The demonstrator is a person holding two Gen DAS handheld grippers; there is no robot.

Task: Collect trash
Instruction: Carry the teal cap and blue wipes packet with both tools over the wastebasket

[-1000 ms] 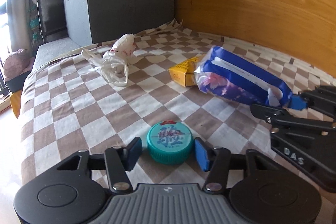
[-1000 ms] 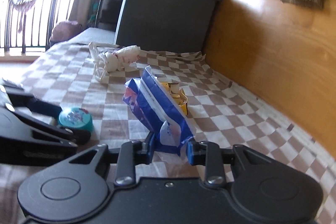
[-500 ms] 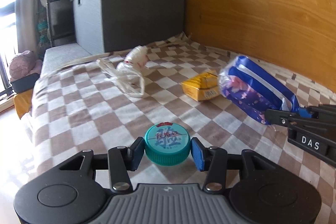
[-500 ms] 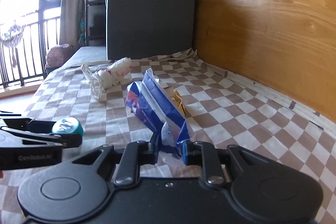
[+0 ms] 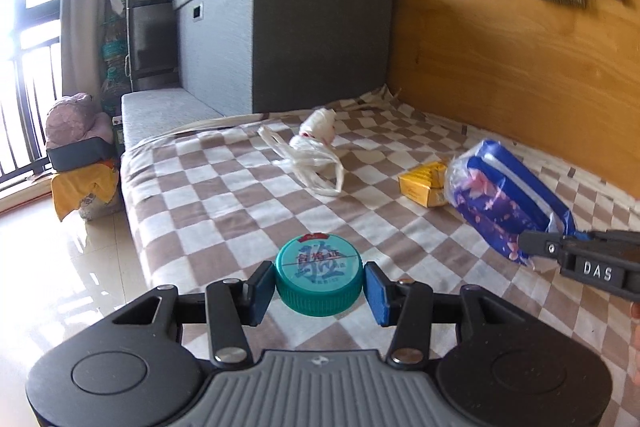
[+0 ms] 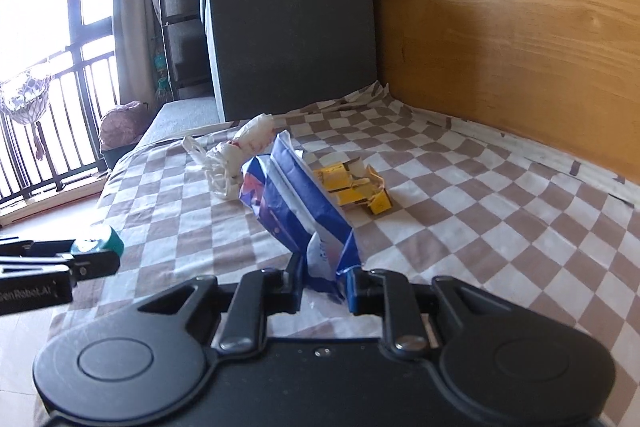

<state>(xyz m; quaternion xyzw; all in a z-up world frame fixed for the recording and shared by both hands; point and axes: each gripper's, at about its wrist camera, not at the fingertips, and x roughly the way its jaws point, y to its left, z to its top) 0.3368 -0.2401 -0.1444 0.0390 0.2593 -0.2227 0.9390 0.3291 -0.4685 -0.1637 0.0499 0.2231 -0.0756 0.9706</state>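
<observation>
My left gripper [image 5: 319, 289] is shut on a teal bottle cap [image 5: 319, 279] with a printed top, held above the checked bedspread [image 5: 224, 195]. The cap [image 6: 98, 239] also shows in the right wrist view at the left gripper's tip [image 6: 96, 259]. My right gripper [image 6: 322, 285] is shut on the end of a blue and white plastic wrapper [image 6: 292, 203], lifted off the bed; the same wrapper [image 5: 500, 203] hangs from the right gripper's tip [image 5: 544, 247] in the left wrist view. A yellow crushed box [image 5: 426, 183] [image 6: 352, 189] and a white plastic bag [image 5: 316, 155] [image 6: 236, 155] lie on the bed.
A grey storage box [image 5: 280, 39] stands at the bed's far end, with a wooden wall [image 5: 500, 47] along the right. Left of the bed lies shiny floor [image 5: 60, 275], with a pink bundle on a dark bin [image 5: 76, 131] near the balcony railing [image 6: 44, 131].
The left gripper closed on the teal cap and rose with it off the bedspread, drawing back toward the floor side. The right gripper tightened on the wrapper and rolled upright.
</observation>
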